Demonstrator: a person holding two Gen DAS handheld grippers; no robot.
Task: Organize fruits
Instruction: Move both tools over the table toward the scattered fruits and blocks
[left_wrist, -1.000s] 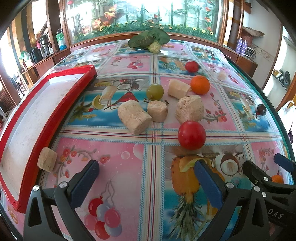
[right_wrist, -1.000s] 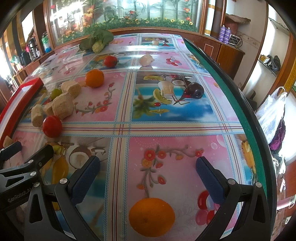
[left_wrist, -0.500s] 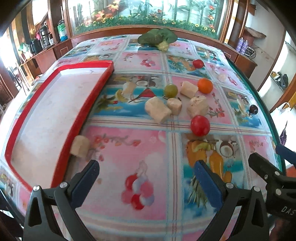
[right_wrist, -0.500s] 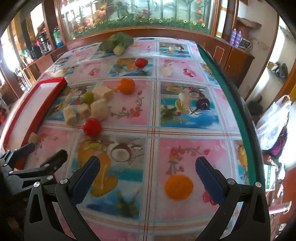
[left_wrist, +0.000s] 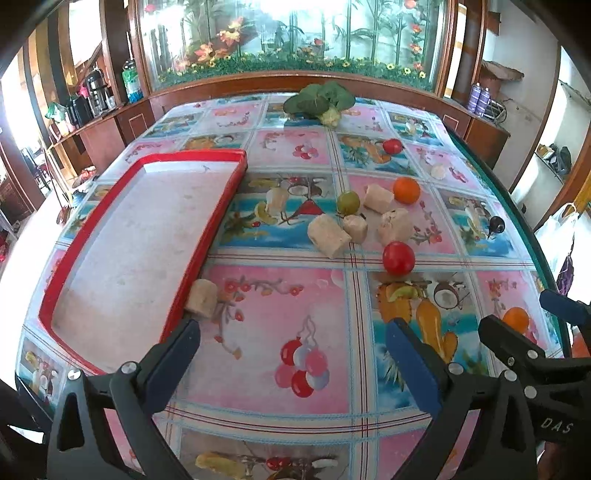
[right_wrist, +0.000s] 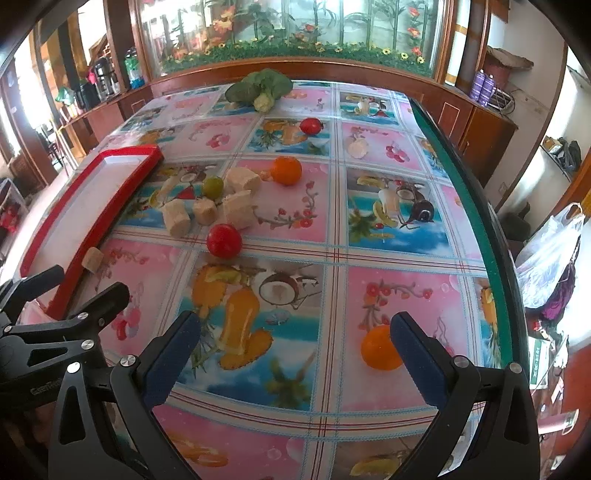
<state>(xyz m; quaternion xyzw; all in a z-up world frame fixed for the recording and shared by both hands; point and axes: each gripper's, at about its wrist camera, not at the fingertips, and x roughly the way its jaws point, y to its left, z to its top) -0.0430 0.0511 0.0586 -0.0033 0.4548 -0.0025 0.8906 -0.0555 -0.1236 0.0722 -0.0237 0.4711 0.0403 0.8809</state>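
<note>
A red-rimmed tray (left_wrist: 218, 206) with a white floor lies at the table's left (right_wrist: 92, 218). Mid-table sit a red tomato (left_wrist: 398, 257) (right_wrist: 224, 240), a green fruit (left_wrist: 348, 201) (right_wrist: 213, 187), an orange (left_wrist: 406, 189) (right_wrist: 286, 170), and several beige chunks (left_wrist: 328, 235) (right_wrist: 239, 210). One beige chunk (left_wrist: 201, 297) rests against the tray's outer rim. Another tomato (left_wrist: 392, 146) (right_wrist: 311, 126) lies farther back. A second orange (right_wrist: 380, 350) sits beside my right gripper's right finger. My left gripper (left_wrist: 291, 356) and right gripper (right_wrist: 295, 343) are both open, empty, above the table's near part.
A broccoli head (left_wrist: 321, 101) (right_wrist: 260, 88) lies at the far end. A dark small fruit (left_wrist: 496, 223) (right_wrist: 423, 211) and a pale piece (right_wrist: 357, 147) sit toward the right. The table's green right edge (right_wrist: 491, 236) drops to the floor. Wooden cabinets surround the table.
Both grippers have pulled back and risen from the table, so more of the tray and tabletop shows. The jaws stayed open. No object moved.
</note>
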